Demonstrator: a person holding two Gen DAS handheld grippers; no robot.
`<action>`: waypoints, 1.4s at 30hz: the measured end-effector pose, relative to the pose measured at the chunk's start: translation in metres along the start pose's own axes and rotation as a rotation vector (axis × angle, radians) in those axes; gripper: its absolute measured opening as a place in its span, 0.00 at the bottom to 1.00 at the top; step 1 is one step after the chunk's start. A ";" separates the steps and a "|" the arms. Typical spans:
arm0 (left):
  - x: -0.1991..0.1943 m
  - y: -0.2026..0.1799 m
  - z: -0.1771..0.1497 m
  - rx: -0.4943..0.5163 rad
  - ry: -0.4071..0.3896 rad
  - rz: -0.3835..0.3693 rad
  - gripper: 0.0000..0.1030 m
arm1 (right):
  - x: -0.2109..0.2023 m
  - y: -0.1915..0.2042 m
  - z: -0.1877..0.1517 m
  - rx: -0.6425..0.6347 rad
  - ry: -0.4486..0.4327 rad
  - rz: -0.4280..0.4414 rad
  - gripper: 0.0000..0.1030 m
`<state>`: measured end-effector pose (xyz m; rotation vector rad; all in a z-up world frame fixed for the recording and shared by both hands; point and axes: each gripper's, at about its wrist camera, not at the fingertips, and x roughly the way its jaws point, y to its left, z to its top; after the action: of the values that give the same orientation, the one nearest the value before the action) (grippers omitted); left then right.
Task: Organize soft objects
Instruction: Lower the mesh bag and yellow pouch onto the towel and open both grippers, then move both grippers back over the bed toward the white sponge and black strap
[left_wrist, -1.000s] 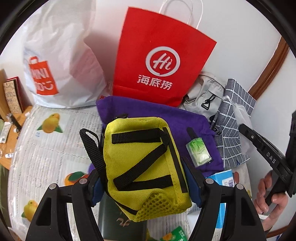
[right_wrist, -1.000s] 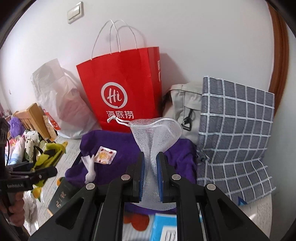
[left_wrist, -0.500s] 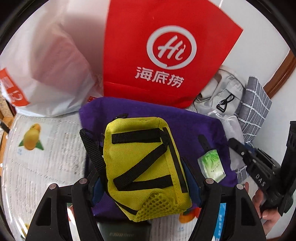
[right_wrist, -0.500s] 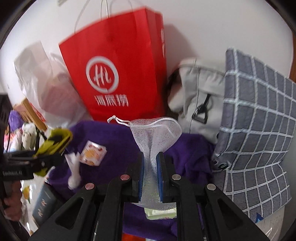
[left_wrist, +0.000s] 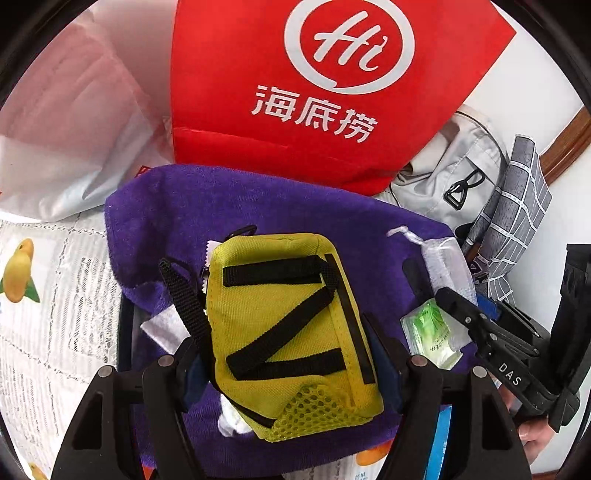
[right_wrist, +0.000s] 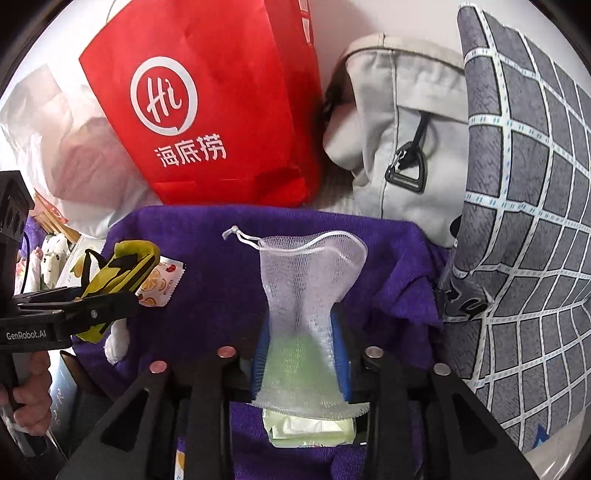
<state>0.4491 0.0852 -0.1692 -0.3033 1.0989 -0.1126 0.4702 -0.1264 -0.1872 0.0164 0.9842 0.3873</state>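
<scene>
1. Left claw (left_wrist: 291, 354) pinches the yellow pouch (left_wrist: 291, 325) by its sides, jaws held wide around it, black straps facing up.
2. The pouch hangs over the purple towel (left_wrist: 229, 206), which spreads ahead of and beneath the claw.
3. Under the pouch's near end a bit of white wrapper (left_wrist: 231, 421) peeks out on the towel.
4. Right of the left claw lies a green packet (left_wrist: 430, 334) on the towel, with the right claw's black fingers (left_wrist: 480, 325) reaching in just beside it.
5. Right claw (right_wrist: 301, 354): its jaws have just been opening, and the white mesh bag (right_wrist: 306, 266) is between them, its sides by the blue pads (right_wrist: 258, 354).
6. Whether the pads still press the mesh, I cannot tell.
7. The mesh bag's drawstring end lies forward on the towel (right_wrist: 207, 229); its near end drapes over the green packet (right_wrist: 306, 428) below the claw.
8. Left of the right claw, an orange-print sachet (right_wrist: 160, 284) sits on the towel, touching the pouch (right_wrist: 122, 266) held in the left claw (right_wrist: 110, 306).
9. Beyond the towel stands a red paper bag (right_wrist: 207, 110), a white plastic bag (left_wrist: 74, 122) to its left.
10. To the right: a grey backpack (right_wrist: 399, 122) and a grey checked cushion (right_wrist: 532, 221), leaning upright.
11. A hand (right_wrist: 33, 391) grips the left tool's handle.
</scene>
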 end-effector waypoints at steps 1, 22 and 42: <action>0.001 0.000 0.001 0.004 0.001 -0.002 0.70 | 0.000 0.000 0.000 0.002 0.001 0.000 0.40; -0.019 0.003 0.001 -0.029 -0.020 -0.004 0.77 | -0.030 0.011 0.005 0.010 -0.093 -0.002 0.72; -0.135 -0.011 -0.109 -0.002 -0.140 0.058 0.76 | -0.149 0.043 -0.115 -0.062 -0.087 -0.024 0.51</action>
<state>0.2911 0.0869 -0.0957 -0.2764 0.9683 -0.0378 0.2903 -0.1530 -0.1227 -0.0347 0.8853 0.3921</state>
